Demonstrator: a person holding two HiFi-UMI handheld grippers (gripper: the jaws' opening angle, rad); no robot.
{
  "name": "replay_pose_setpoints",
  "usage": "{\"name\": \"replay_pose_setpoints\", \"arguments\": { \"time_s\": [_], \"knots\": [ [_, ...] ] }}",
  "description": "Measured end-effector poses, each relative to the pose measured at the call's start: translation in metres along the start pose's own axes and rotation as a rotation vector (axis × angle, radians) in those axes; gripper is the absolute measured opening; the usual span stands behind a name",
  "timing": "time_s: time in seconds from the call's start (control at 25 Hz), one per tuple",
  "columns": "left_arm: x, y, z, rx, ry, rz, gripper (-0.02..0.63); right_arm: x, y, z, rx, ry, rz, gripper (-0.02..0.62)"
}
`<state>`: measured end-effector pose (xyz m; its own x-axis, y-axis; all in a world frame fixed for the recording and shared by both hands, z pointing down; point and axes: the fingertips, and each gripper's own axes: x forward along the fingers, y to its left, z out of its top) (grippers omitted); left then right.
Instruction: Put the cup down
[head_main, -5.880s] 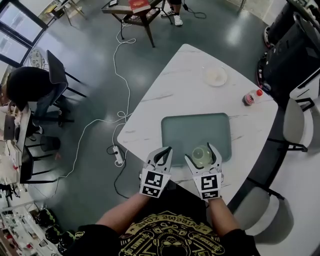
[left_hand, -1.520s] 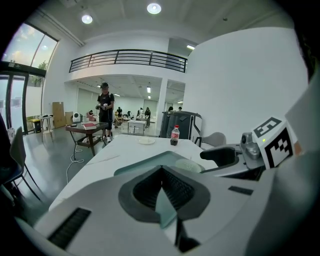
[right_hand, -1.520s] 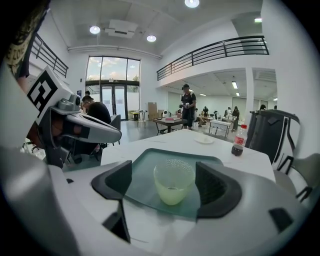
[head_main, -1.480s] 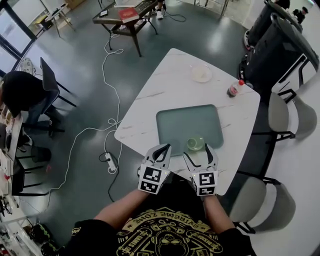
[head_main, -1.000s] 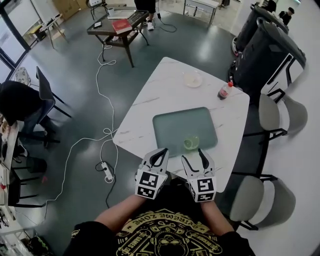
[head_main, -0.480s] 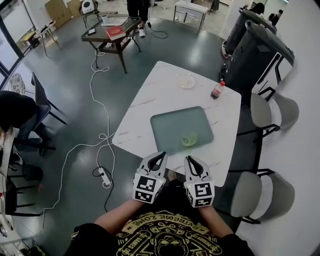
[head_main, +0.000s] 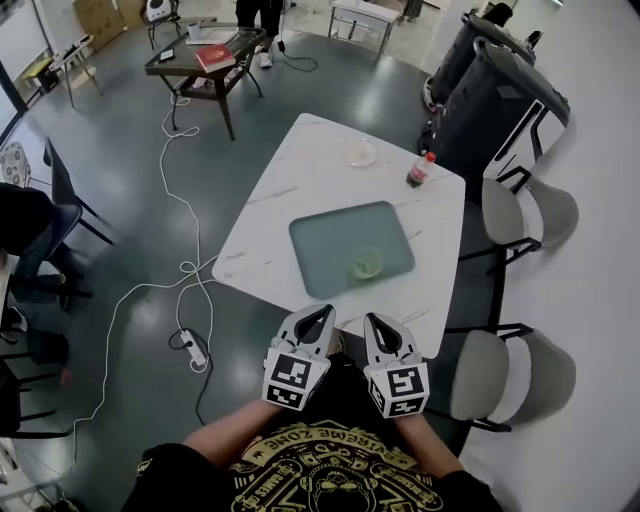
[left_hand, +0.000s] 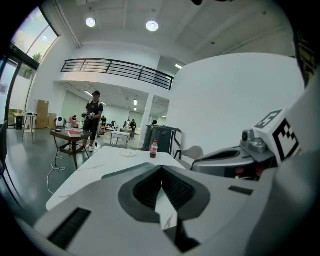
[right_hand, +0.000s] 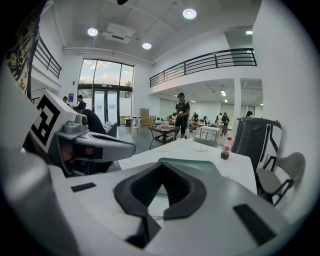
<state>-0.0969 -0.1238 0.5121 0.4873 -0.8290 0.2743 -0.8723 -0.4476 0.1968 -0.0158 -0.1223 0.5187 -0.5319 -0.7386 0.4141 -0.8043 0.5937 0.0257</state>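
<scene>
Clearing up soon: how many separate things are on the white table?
4: a green tray near the middle, a cup in the tray's near right corner, a small dish toward the far edge, and a red-capped bottle far right. None seems hidden.

One each: cup (head_main: 366, 265), tray (head_main: 325, 232), bottle (head_main: 417, 171), plate (head_main: 357, 152).
</scene>
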Motion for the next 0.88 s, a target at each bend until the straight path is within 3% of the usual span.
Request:
{"name": "replay_pose_setpoints", "arguments": {
  "time_s": [0.2,0.52,0.88],
  "knots": [
    [-0.006,-0.008,0.005,0.000,-0.014,-0.014,0.008,-0.009,0.006,0.007,-0.011,0.000,0.012,0.006],
    [-0.012,-0.010,0.008,0.005,-0.019,0.027,0.008,-0.013,0.009,0.013,-0.033,-0.020,0.060,0.006],
    [-0.001,-0.055,0.013,0.031,-0.010,0.052,0.008,-0.046,-0.022,0.007,-0.041,-0.047,0.088,0.006]
  ]
}}
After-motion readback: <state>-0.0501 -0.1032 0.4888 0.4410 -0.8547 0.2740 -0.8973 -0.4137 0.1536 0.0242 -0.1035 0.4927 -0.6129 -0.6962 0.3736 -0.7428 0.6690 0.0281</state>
